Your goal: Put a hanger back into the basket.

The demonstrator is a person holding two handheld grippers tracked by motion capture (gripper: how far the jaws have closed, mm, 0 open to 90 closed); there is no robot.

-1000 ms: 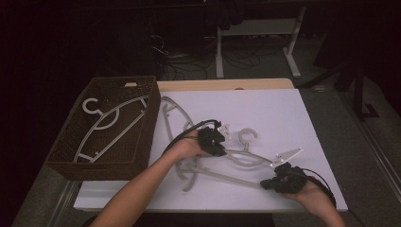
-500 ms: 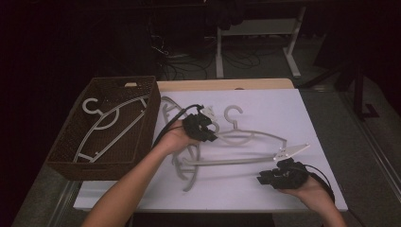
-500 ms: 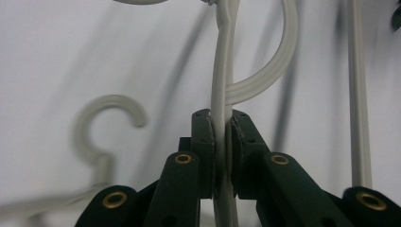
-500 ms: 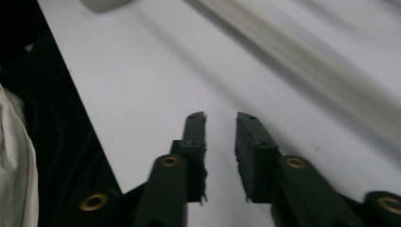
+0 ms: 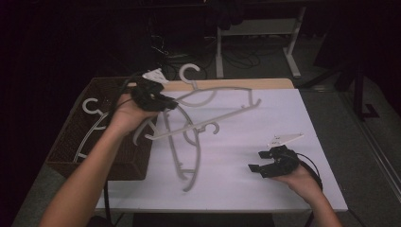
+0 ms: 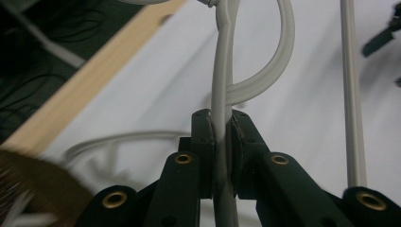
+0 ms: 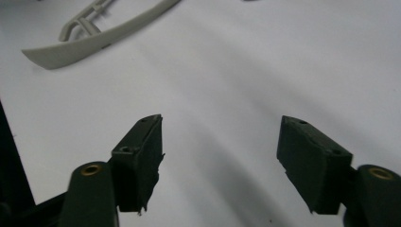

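Left forearm enters from the bottom left of the high view, angled up and forward. Left hand (image 5: 124, 113) is raised, carrying the left gripper (image 5: 166, 104) with its jaws pointing right. Its jaws are clamped tight. Right hand (image 5: 302, 177) sits low at the near right. Right gripper (image 5: 258, 169) points left; its jaws have just been opening and stand apart with nothing between them.

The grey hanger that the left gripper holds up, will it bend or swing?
The hanger keeps its shape in the air, so probably stiff. The left gripper pinches only one thin arm, so it may swing or slip.
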